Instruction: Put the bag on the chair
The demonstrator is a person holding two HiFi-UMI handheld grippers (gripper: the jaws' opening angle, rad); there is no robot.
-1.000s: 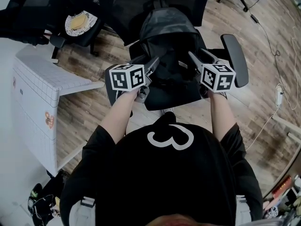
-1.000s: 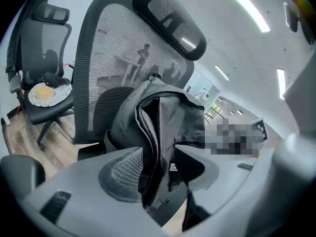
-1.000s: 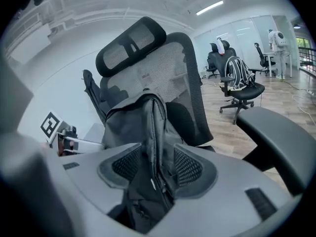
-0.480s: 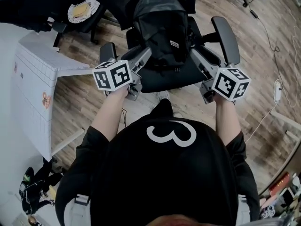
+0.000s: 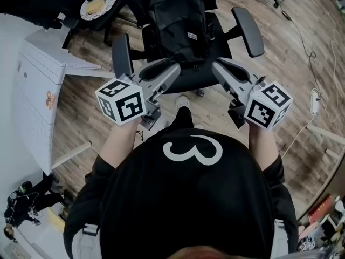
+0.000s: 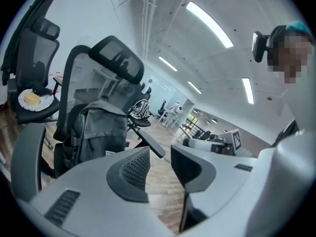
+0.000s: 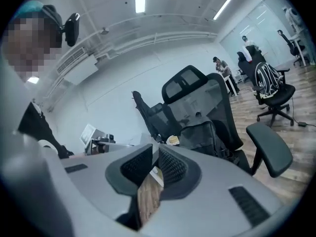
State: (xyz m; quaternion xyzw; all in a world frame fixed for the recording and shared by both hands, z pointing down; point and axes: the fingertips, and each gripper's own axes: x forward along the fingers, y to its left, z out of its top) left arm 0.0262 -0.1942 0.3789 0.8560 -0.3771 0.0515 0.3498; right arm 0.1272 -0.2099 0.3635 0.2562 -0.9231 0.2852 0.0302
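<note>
Both tongs have drawn back from the bag (image 5: 178,20) toward the person since the earlier frames, when they were reaching in at either side of it; both now hang clear of the chair (image 5: 190,79), over its front edge. Far left: white tabletop (image 5: 43,53), and above it a second chair carrying a plate (image 5: 97,5) with some food on it; neither is involved. Left tongs (image 5: 168,69): jaws have just been closing but stand plainly apart, nothing between them, only wood floor (image 5: 108,63) seen through the gap in the left gripper view. Centre: the bag sits upright on the seat, its back against the backrest, between the two armrests, touched by neither tool. Right tongs (image 5: 220,69): jaws have just been closing further than the left, drawn nearly together with a thin slit left, nothing pinched. Reading: both grips released and tools retreated, bag at rest on the chair, so placement looks complete. Bag appears stable; no sign of slump, though its base is hidden behind the seat front.
</note>
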